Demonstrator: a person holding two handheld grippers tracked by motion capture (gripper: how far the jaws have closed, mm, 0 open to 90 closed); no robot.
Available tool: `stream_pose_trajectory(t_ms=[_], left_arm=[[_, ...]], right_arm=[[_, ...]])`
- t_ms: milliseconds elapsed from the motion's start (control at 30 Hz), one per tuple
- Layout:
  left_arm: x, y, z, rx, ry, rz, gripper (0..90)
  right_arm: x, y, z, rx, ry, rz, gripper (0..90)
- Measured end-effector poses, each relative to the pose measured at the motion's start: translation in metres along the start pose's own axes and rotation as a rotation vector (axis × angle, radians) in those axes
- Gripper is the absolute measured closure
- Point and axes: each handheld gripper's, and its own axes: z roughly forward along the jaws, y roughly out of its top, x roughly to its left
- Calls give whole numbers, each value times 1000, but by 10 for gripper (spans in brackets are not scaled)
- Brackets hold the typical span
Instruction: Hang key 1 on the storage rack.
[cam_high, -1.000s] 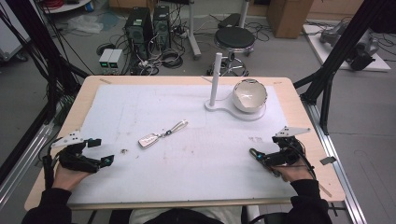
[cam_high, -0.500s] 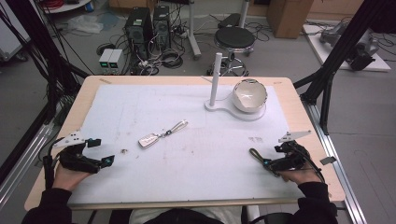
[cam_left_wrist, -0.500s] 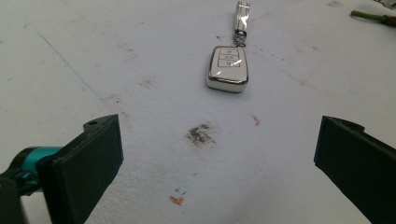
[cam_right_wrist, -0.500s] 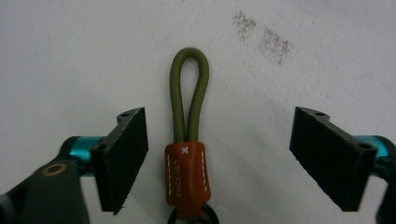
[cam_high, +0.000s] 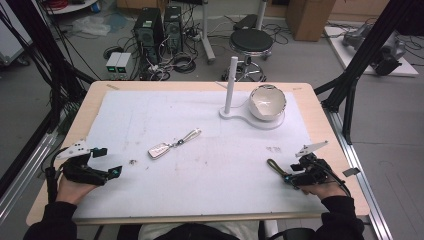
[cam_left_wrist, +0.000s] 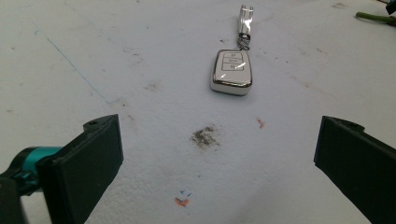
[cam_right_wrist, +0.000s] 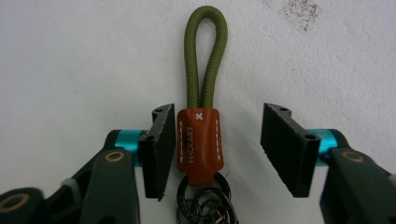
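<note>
Item observed: a key strap (cam_right_wrist: 201, 93), an olive-green cord loop fixed in a brown leather sleeve with dark metal rings at its near end. In the right gripper view its long axis runs straight along the gripper's own line, loop end pointing away from the hand, rings toward it.

The right gripper (cam_right_wrist: 217, 140) has its jaws apart. The leather sleeve lies between them, against or just beside the one jaw on the view's left and clear of the other; whether it truly touches cannot be told. In the high view the right gripper (cam_high: 289, 176) sits at the near right of the white mat (cam_high: 210, 190), with the strap (cam_high: 274, 165) angled away toward the table's far left.

The left gripper (cam_left_wrist: 215, 154) has its jaws wide apart over bare mat. A white and chrome car key fob (cam_left_wrist: 232, 71) lies ahead of it, well apart, its metal clip pointing away. A white stand (cam_high: 231, 87) and a bowl (cam_high: 267, 101) sit at the far side.
</note>
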Motion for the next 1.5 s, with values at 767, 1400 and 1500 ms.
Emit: stream_pose_trajectory(t_ms=[767, 1400, 1500], left_arm=[[-1, 0, 2, 12, -4, 6, 17], [-1, 0, 2, 0, -13, 1, 17], [-1, 0, 1, -4, -14, 3, 18]], right_arm=[[9, 1, 3, 26, 1, -85, 706], [23, 23, -4, -132, -45, -95, 707], [26, 28, -7, -155, -55, -99, 707]])
